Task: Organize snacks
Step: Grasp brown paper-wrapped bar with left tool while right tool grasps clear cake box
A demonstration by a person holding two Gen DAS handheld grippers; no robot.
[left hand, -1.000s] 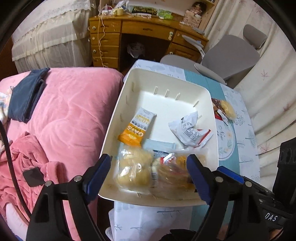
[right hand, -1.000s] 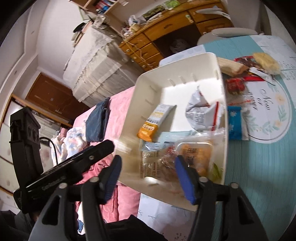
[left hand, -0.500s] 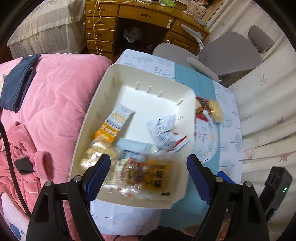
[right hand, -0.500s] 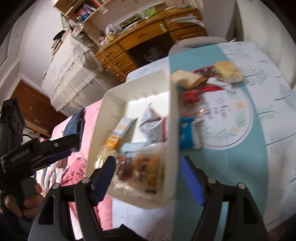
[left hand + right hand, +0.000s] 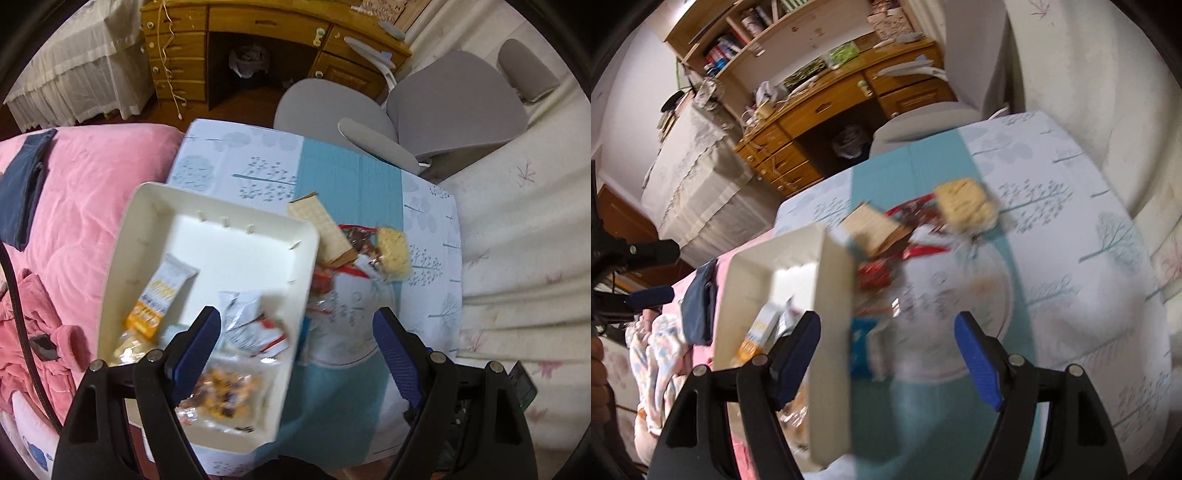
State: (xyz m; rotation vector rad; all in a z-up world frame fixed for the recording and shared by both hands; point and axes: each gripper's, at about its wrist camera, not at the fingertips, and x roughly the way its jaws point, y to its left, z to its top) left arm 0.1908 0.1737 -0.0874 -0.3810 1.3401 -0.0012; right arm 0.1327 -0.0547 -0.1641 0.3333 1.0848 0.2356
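Note:
A white tray (image 5: 155, 195) sits at the table's left edge and holds an orange oat bar (image 5: 159, 299), a crumpled white wrapper (image 5: 247, 325) and bagged cookies (image 5: 225, 398). Loose snacks lie right of it: a tan wafer pack (image 5: 321, 229), a pale rice cake (image 5: 393, 249) and red wrappers (image 5: 354, 236). My left gripper (image 5: 297, 354) is open and empty above the tray's right rim. My right gripper (image 5: 886, 354) is open and empty above a blue packet (image 5: 860, 347) beside the tray (image 5: 831, 295). The wafer pack (image 5: 871, 225) and rice cake (image 5: 964, 205) lie farther on.
The table wears a blue and white tree-print cloth (image 5: 258, 170). A pink bed (image 5: 85, 192) lies to the left. A grey chair (image 5: 443, 110) and a wooden desk (image 5: 258, 29) stand behind the table. A white curtain (image 5: 517, 240) hangs to the right.
Both grippers have risen and swung right, from over the tray toward the loose snacks. The tray now sits at the left of each view. Both stay open.

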